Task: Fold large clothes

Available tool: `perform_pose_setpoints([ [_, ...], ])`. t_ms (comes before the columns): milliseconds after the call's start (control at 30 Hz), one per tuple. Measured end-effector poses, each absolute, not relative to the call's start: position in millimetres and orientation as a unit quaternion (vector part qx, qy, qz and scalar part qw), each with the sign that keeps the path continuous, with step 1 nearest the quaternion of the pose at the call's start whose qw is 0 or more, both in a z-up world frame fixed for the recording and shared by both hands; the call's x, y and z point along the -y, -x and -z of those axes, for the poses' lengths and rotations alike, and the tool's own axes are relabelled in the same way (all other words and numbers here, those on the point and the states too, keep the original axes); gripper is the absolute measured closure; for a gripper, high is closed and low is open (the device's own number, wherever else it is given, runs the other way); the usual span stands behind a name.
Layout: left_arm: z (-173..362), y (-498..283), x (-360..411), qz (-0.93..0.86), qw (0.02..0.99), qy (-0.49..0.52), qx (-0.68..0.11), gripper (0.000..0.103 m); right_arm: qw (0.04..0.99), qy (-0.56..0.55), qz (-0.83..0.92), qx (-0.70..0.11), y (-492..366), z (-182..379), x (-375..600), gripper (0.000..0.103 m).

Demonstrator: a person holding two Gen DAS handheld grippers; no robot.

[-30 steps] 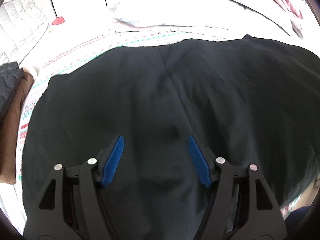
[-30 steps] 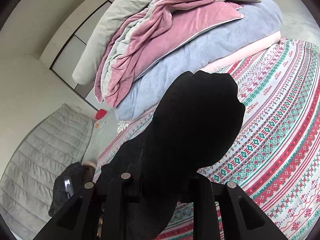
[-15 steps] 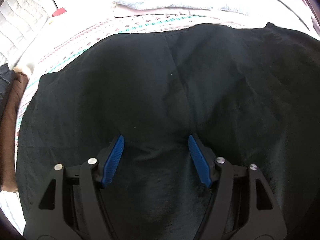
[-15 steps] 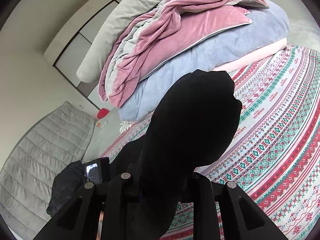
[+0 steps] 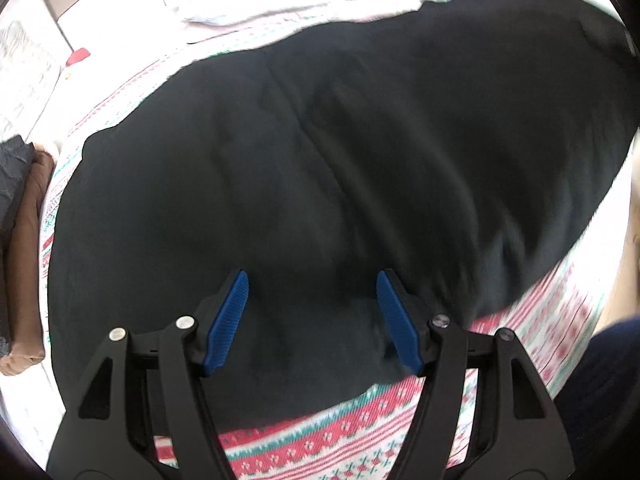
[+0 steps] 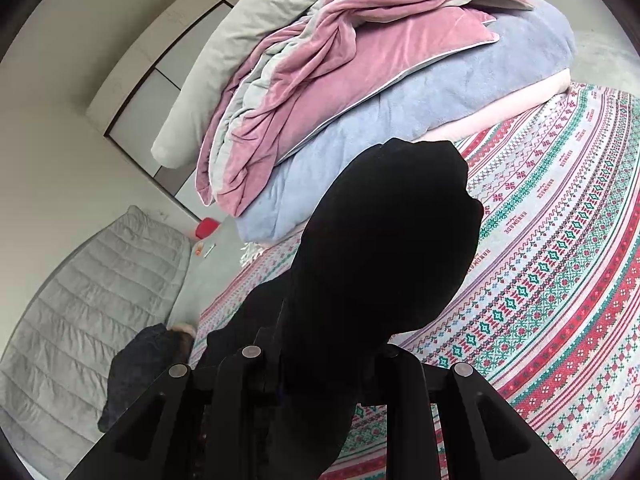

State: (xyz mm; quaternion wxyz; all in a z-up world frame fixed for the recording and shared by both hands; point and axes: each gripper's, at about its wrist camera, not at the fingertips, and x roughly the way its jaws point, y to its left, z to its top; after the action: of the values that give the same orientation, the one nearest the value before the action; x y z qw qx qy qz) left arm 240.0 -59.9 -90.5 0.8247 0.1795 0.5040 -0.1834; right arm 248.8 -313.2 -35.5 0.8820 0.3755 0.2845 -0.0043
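The left tool (image 5: pixel 312 312) points steeply down, blue pads (image 5: pixel 226 320) spread apart (nothing between), while the right tool (image 6: pixel 320 364) stays clamped.

Hidden behind the black garment (image 6: pixel 384 264): right hand-held gripper (image 6: pixel 320 364) pads. Blurred: bedsheet (image 5: pixel 552 320) beside the garment.

A patterned bedspread (image 6: pixel 560 280) in red, green and white covers the bed. At its far end lie a pink blanket (image 6: pixel 340 64) piled on a blue blanket (image 6: pixel 440 96). A grey quilted mat (image 6: pixel 88 300) lies on the floor beside a small red object (image 6: pixel 206 227).
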Motion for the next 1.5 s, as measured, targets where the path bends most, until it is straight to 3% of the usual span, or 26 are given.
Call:
perform_pose_setpoints([
  [1000,101.2,-206.0,56.6,0.194,0.839,-0.177,-0.477,0.038,0.897,-0.346,0.019,-0.276,-251.7,23.9,282.9,0.08],
  [1200,80.8,-195.7,10.5,0.193,0.848,-0.148,-0.471,0.038,0.888,-0.372,0.038,-0.269,-252.0,25.1,289.0,0.08],
  [1500,62.9,-212.8,-157.8,0.102,0.865,0.008,-0.491,0.038,0.895,-0.358,0.086,-0.253,-257.0,21.0,275.1,0.081],
])
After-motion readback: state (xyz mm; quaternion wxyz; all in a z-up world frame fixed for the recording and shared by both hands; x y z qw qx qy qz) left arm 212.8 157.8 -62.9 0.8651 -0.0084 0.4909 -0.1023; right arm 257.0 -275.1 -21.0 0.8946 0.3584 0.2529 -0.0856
